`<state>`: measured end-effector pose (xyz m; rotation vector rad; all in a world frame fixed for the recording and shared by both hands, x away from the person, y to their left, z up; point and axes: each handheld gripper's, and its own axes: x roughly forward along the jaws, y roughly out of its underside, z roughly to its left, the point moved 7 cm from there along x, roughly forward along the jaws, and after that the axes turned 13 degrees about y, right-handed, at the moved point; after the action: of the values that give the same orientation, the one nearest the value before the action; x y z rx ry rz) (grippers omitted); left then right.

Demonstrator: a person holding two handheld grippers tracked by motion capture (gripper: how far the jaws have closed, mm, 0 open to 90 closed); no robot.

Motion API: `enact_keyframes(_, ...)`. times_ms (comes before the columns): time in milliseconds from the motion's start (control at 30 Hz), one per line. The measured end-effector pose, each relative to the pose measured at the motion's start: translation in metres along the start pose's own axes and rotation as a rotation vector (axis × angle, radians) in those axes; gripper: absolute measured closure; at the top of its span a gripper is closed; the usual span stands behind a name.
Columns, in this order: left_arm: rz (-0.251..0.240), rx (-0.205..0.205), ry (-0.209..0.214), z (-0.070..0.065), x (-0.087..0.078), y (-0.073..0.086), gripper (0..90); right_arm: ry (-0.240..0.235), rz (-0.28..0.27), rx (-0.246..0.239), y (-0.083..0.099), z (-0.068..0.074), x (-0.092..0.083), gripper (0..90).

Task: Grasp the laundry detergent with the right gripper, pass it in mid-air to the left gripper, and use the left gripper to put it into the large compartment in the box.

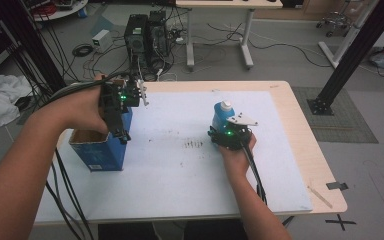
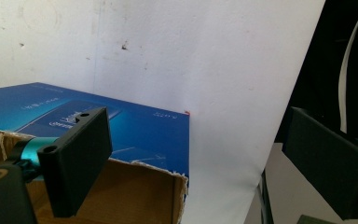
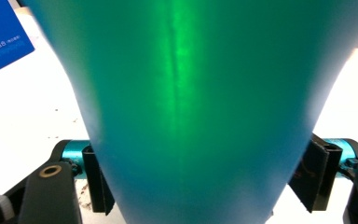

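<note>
A blue bottle (image 1: 222,119) with a white cap stands upright on the white mat, right of the middle. My right gripper (image 1: 226,132) comes at it from the near side. In the right gripper view the bottle (image 3: 191,116) sits between the two pads (image 3: 95,182), which lie against its sides. An open blue cardboard box (image 1: 100,152) stands at the left edge of the mat. My left gripper (image 1: 124,131) hangs over the box's right wall, pointing down. In the left gripper view its jaws (image 2: 205,163) stand wide apart with nothing between them, one over the box (image 2: 121,126).
The white mat (image 1: 180,175) covers most of the wooden table (image 1: 300,135). Dark smudges (image 1: 194,144) mark the mat between box and bottle. A thin wooden stick (image 1: 320,196) lies at the near right corner. Computer towers (image 1: 145,35) and cables stand on the floor beyond.
</note>
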<state>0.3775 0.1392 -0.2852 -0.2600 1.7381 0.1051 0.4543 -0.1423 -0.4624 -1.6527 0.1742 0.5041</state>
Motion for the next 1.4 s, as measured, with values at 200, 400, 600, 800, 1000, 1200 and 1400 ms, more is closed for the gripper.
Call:
enact_keyframes(200,-0.003,-0.004,0.001,0.0006,0.0002,0.0005,8.2,-0.005,0.004,-0.007,0.0010,0.0014,0.0008,25.4)
enact_keyframes(400,-0.005,-0.004,0.002,0.0004,0.0013,-0.0003,8.2,-0.002,-0.002,-0.003,0.0003,0.0014,0.0007,32.2)
enact_keyframes(600,-0.004,-0.002,0.002,0.0014,0.0019,-0.0011,8.2,0.004,-0.004,-0.003,0.0002,0.0007,0.0010,33.3)
enact_keyframes(800,0.000,-0.004,0.002,0.0023,0.0025,-0.0012,8.2,0.000,-0.002,-0.008,0.0008,0.0005,0.0013,36.1)
enact_keyframes(1000,0.002,-0.001,0.002,0.0028,0.0028,-0.0023,8.2,-0.001,-0.004,-0.006,0.0008,0.0017,0.0013,37.7)
enact_keyframes(1200,0.007,0.004,0.004,0.0036,0.0030,-0.0024,8.2,0.011,-0.012,-0.016,0.0003,0.0022,0.0009,41.1)
enact_keyframes(1400,0.006,0.003,0.006,0.0041,0.0051,-0.0031,8.2,0.026,-0.020,-0.033,-0.0006,0.0019,-0.0003,44.8)
